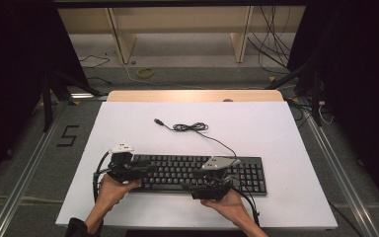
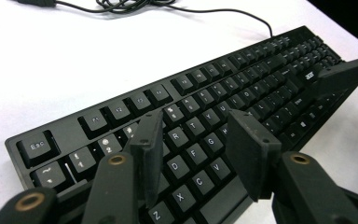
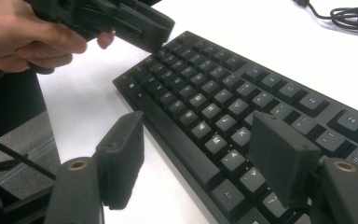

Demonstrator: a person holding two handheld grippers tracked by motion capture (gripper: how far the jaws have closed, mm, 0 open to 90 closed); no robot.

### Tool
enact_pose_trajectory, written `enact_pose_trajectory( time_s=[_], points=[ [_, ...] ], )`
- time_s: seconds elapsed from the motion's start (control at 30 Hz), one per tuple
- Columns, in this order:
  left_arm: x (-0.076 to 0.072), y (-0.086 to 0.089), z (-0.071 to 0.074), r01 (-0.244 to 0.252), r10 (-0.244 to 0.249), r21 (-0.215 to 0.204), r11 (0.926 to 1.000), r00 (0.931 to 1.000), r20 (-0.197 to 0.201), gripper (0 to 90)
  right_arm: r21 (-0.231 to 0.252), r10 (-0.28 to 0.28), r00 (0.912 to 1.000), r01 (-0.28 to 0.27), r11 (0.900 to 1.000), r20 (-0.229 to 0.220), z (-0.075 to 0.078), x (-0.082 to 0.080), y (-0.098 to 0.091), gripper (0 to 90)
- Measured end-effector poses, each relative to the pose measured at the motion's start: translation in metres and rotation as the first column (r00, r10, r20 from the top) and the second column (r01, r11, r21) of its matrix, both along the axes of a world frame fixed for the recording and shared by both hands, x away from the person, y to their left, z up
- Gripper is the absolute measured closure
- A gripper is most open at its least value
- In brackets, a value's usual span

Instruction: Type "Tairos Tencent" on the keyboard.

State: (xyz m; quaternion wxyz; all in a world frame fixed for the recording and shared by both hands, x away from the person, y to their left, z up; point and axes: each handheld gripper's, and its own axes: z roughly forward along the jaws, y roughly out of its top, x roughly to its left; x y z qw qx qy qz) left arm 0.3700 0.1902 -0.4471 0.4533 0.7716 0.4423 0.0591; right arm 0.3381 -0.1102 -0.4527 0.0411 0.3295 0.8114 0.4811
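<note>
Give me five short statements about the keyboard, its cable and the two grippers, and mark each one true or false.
1. The keyboard is black. True.
2. Its cable is plugged into a computer. False: the plug lies loose on the white table.
3. The left gripper clamps a key. False: its jaws stand apart above the keys.
4. The right gripper is open. True.
5. The keyboard stands on edge. False: it lies flat.

White table, black keyboard, cable
</note>
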Motion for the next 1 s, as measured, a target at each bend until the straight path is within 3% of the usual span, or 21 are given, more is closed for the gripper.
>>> enact_pose_trajectory(
  time_s=[0.43, 0.63, 1.0],
  points=[
    [-0.016, 0.006, 0.001, -0.014, 0.016, -0.044, 0.9989, 0.999, 0.043, 43.3, -0.003, -0.011, 0.9999, 0.011, 0.9999, -0.002, 0.002, 0.011, 0.006, 45.4],
    [-0.023, 0.01, 0.0, -0.021, 0.025, -0.069, 0.9974, 0.9978, 0.061, 41.3, -0.014, -0.014, 0.9998, 0.014, 0.9998, -0.014, 0.001, 0.019, 0.015, 60.3],
    [-0.03, 0.016, -0.001, -0.024, 0.033, -0.091, 0.9956, 0.9951, 0.093, 38.4, -0.087, 0.003, 0.9996, -0.005, 0.9962, -0.029, -0.009, 0.025, 0.036, 86.1]
  ],
)
